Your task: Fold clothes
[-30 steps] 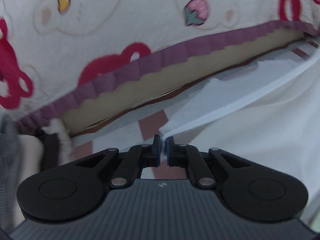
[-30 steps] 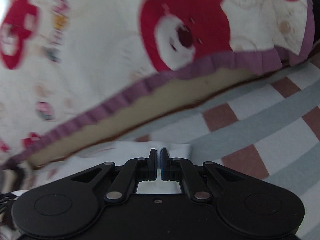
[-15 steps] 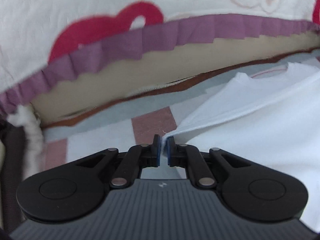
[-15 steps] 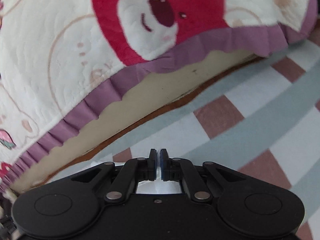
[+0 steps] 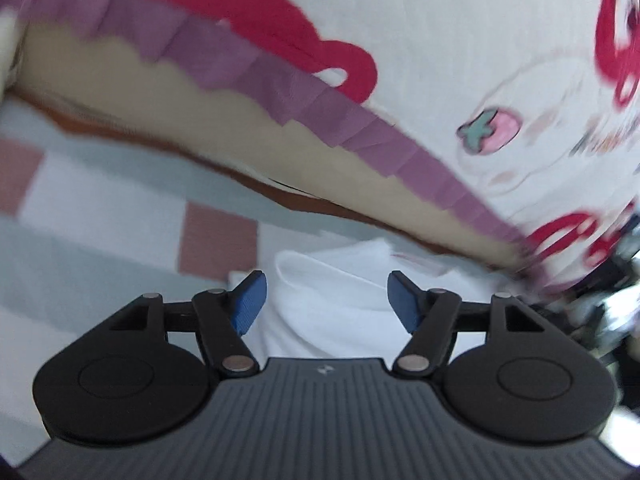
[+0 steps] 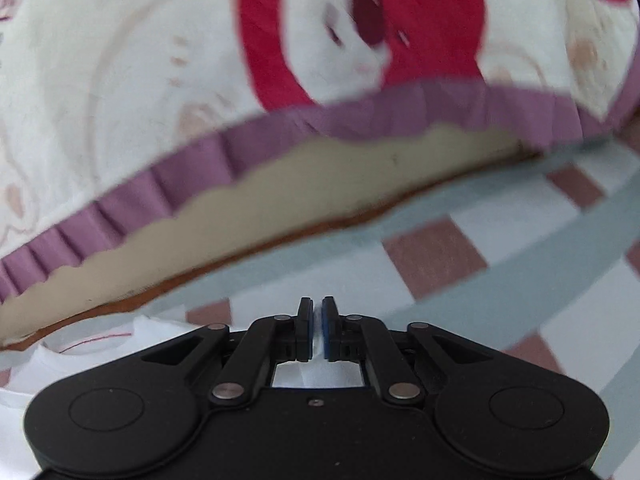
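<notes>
A white garment (image 5: 332, 304) lies on the checked sheet, bunched just under my left gripper (image 5: 326, 300). Its jaws are opening: the blue pads (image 5: 250, 300) stand wide apart, the cloth lies below and between them, and neither pad presses on it. In the right wrist view the same white garment (image 6: 80, 356) shows at the lower left with a thin red stitch line at its neck. My right gripper (image 6: 316, 314) has its jaws nearly together and just starting to part, with a thin fold of white cloth still caught between the pads.
A cream quilt (image 5: 460, 60) with red bear prints, a purple ruffle (image 6: 280, 140) and a beige underside hangs across the far side in both views. The sheet (image 6: 436, 256) has brown, grey and white squares. Dark blurred clutter (image 5: 616, 296) sits at the right edge.
My left gripper let go of the garment's edge, opened wide and rolled, so the quilt now slants the other way. My right gripper sank closer to the sheet, cloth still in it.
</notes>
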Demonstrator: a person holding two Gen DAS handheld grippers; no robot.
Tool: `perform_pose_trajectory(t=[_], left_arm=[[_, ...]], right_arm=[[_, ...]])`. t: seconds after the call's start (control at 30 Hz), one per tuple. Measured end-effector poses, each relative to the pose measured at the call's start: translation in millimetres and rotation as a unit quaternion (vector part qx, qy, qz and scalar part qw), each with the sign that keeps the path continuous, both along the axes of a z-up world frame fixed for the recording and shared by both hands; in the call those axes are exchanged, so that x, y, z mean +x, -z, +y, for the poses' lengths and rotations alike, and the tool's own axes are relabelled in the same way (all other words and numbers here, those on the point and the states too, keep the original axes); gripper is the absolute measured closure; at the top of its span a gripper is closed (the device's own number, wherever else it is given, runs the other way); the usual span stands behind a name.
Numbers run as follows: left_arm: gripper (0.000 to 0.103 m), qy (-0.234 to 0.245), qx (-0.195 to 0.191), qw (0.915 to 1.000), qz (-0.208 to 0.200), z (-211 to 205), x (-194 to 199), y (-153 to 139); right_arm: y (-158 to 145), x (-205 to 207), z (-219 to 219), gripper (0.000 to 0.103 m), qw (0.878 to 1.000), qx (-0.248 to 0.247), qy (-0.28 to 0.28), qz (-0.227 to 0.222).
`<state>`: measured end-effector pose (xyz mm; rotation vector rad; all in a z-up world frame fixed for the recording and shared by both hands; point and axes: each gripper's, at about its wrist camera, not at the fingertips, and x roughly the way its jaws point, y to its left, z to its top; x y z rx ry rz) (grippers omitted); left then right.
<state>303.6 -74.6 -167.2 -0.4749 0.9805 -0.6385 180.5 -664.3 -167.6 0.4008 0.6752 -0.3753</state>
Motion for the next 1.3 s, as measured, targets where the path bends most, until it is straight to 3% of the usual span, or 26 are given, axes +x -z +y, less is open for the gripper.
perform_pose_trajectory(t=[0.03, 0.13, 0.23, 0.3, 0.4, 0.43, 0.5, 0.6, 0.67, 0.7, 0.73, 0.77, 0.8, 0.83, 0.87, 0.9, 0.93, 1.03, 1.3], left_arm=[[0.037, 0.003, 0.000, 1.0000, -0.004, 1.4, -3.8, 1.9], [0.037, 0.039, 0.055, 0.9961, -0.056, -10.6, -21.9, 6.2], [0.033, 0.090, 0.127, 0.9827, -0.101, -37.1, -37.7, 11.4], [0.030, 0.124, 0.190, 0.9680, -0.108, -59.7, -40.5, 18.5], [0.030, 0.143, 0.249, 0.9467, -0.145, -86.0, -42.2, 22.8], [0.030, 0.140, 0.252, 0.9450, -0.154, -90.6, -40.5, 22.9], [0.030, 0.121, 0.243, 0.9499, -0.155, -95.3, -34.2, 23.4], [0.030, 0.094, 0.221, 0.9598, -0.145, -97.3, -25.2, 26.9], [0.031, 0.085, 0.218, 0.9600, -0.153, -98.0, -24.3, 30.2], [0.035, 0.082, 0.219, 0.9589, -0.161, -98.2, -24.7, 31.5], [0.056, 0.084, 0.219, 0.9578, -0.166, -99.3, -24.6, 32.7], [0.068, 0.086, 0.221, 0.9563, -0.171, -100.6, -24.7, 33.3], [0.099, 0.088, 0.229, 0.9540, -0.173, -102.7, -25.3, 32.7], [0.103, 0.090, 0.236, 0.9516, -0.175, -104.8, -25.9, 32.0], [0.103, 0.092, 0.243, 0.9492, -0.177, -106.9, -26.5, 31.3], [0.103, 0.094, 0.251, 0.9466, -0.179, -109.0, -27.1, 30.7], [0.103, 0.096, 0.258, 0.9440, -0.181, -111.1, -27.7, 30.0], [0.103, 0.073, 0.271, 0.9403, -0.192, -109.6, -27.2, 25.5], [0.103, 0.017, 0.262, 0.9483, -0.179, -92.2, -11.6, 26.1]], right_arm=[[-3.0, -0.5, 2.9, 0.093, 1.000, -0.008, -0.006, -0.007], [-7.7, 1.1, 2.0, 0.093, 1.000, -0.018, -0.004, -0.004], [-10.0, -1.5, -4.2, 0.092, 1.000, -0.031, 0.005, -0.004], [-8.8, -6.4, -9.8, 0.085, 1.000, -0.026, 0.015, 0.000], [-9.9, -21.9, -18.5, 0.059, 0.998, 0.033, 0.053, -0.030], [-8.1, -25.5, -20.0, 0.047, 0.996, 0.051, 0.050, -0.045], [-4.3, -31.5, -22.0, 0.046, 0.993, 0.083, 0.044, -0.069], [4.8, -19.2, -9.4, 0.046, 0.999, 0.034, -0.010, -0.018], [7.2, -11.8, -1.4, 0.046, 0.998, 0.023, -0.056, -0.012], [8.3, -7.8, 2.6, 0.046, 0.997, 0.017, -0.078, -0.008], [9.3, -1.7, 6.9, 0.045, 0.995, 0.005, -0.096, 0.000], [11.2, 5.3, 11.6, 0.044, 0.994, -0.011, -0.112, 0.013], [13.8, 11.3, 16.6, 0.044, 0.991, -0.030, -0.125, 0.026], [17.4, 17.4, 21.2, 0.044, 0.988, -0.051, -0.139, 0.038], [20.7, 21.5, 26.1, 0.053, 0.984, -0.073, -0.154, 0.046], [23.0, 23.0, 29.5, 0.068, 0.981, -0.093, -0.164, 0.050], [23.5, 22.9, 31.9, 0.098, 0.978, -0.110, -0.168, 0.053], [17.8, 12.7, 25.1, 0.098, 0.981, -0.111, -0.155, 0.018], [-3.0, 4.7, -5.5, 0.099, 0.992, -0.053, -0.110, -0.024]])
